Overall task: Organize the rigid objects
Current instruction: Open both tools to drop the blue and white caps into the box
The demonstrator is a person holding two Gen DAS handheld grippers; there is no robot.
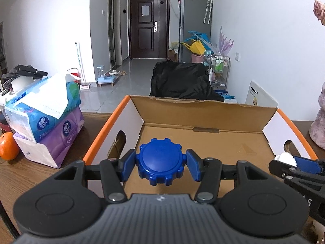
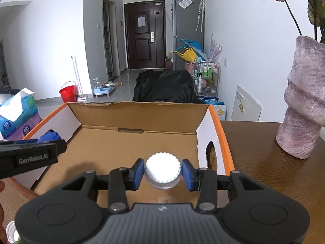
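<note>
Left gripper of mine clamps a blue cap over the near left part of the box. Right gripper pinches a white cap over the box's near right, by the vase.

bright even daylight, soft shadows, glossy floor reflecting light, strong fisheye bending, dark vignetted corners, near gripper bodies slightly soft

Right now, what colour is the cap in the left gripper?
Blue cap, clamped in the left gripper; clearest in the left wrist view.
</note>
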